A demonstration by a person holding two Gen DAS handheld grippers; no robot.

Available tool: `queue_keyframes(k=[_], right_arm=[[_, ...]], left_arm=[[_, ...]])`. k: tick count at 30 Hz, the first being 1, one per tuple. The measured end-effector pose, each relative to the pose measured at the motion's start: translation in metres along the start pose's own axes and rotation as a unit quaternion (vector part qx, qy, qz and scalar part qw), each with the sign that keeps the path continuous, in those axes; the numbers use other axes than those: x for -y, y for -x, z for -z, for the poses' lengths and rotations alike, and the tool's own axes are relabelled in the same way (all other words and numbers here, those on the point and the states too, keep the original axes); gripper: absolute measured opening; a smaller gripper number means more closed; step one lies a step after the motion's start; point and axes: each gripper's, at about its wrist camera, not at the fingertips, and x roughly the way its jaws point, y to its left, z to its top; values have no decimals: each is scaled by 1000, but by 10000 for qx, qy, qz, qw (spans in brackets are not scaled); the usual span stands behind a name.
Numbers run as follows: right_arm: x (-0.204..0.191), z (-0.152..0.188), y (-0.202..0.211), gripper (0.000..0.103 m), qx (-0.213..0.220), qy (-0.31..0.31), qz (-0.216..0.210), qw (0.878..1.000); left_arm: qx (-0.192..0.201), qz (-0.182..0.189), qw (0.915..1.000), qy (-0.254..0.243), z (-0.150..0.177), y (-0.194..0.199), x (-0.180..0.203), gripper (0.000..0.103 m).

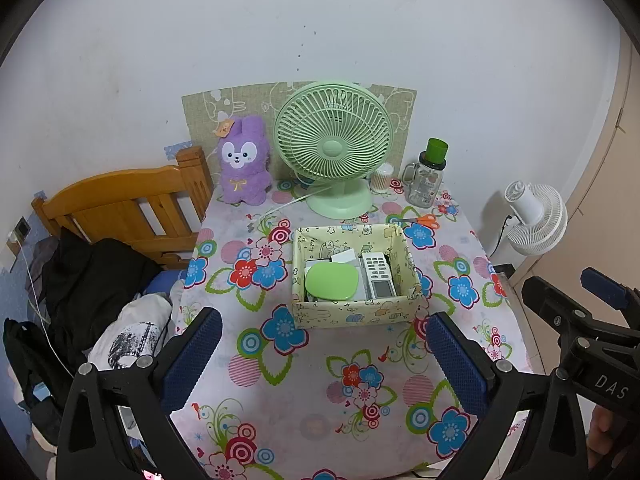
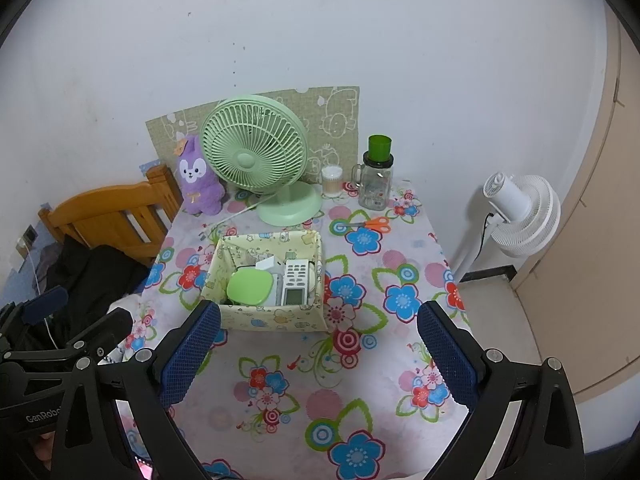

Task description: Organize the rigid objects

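Both grippers, left gripper (image 1: 324,354) & right gripper (image 2: 319,350), gaping, empty; orange scissors (image 1: 421,221) prob. stiff, light, slippery — grab by handles, not blades.

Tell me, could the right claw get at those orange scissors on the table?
Probably yes: the right claw is open and empty, and the scissors lie flat on bare cloth, beside the box, nothing over them.
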Motion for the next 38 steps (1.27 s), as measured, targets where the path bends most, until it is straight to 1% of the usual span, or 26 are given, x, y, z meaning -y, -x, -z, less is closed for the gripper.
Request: queue_keyframes(k=[38], right_arm=[[-1, 0, -2, 100, -14, 7, -2, 10000]], left_arm=[[-5, -4, 10000, -15, -1, -2, -2, 103]])
